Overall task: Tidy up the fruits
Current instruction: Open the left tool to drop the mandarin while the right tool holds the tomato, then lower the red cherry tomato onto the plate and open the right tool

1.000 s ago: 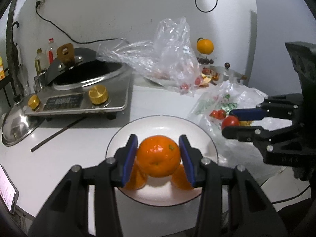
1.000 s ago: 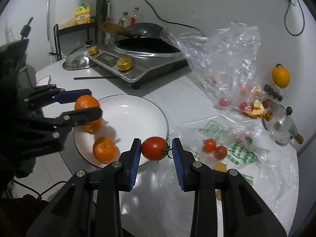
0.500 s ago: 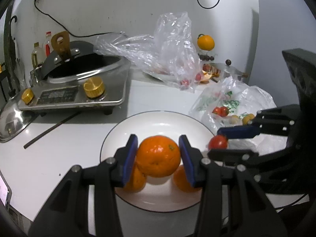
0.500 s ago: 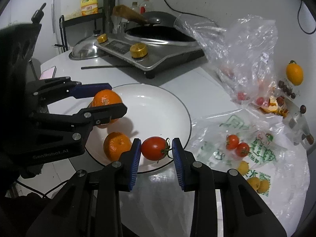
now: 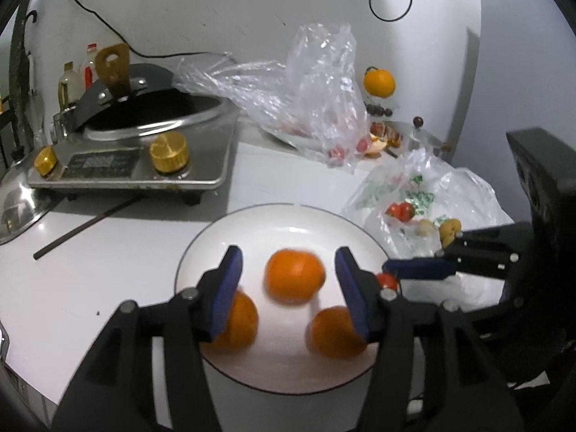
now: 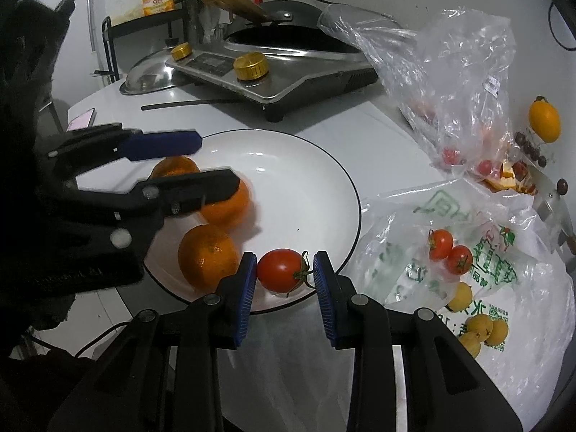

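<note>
A white plate (image 5: 288,223) holds two oranges (image 5: 239,324) (image 5: 333,331). A third orange (image 5: 294,276), blurred, is between the fingers of my left gripper (image 5: 289,255). Its jaws are opening and the blue pads stand clear of the fruit. In the right wrist view the left gripper (image 6: 216,162) hangs over the plate's (image 6: 295,180) left side, above the oranges (image 6: 226,205). My right gripper (image 6: 284,264) is shut on a red tomato (image 6: 279,270) with a green stem, held over the plate's near rim. The left wrist view shows the tomato (image 5: 388,280) at the plate's right edge.
A steel cooker with a wok (image 5: 136,158) stands behind the plate, a dark chopstick (image 5: 86,226) in front of it. A clear plastic bag (image 5: 309,86) lies at the back. A printed bag (image 6: 496,252) to the right holds tomatoes (image 6: 450,250) and small yellow fruits (image 6: 482,327).
The left jaws have parted and let go of the orange, which now shows blurred and lower over the plate. The right gripper has brought the tomato down to the plate's rim.
</note>
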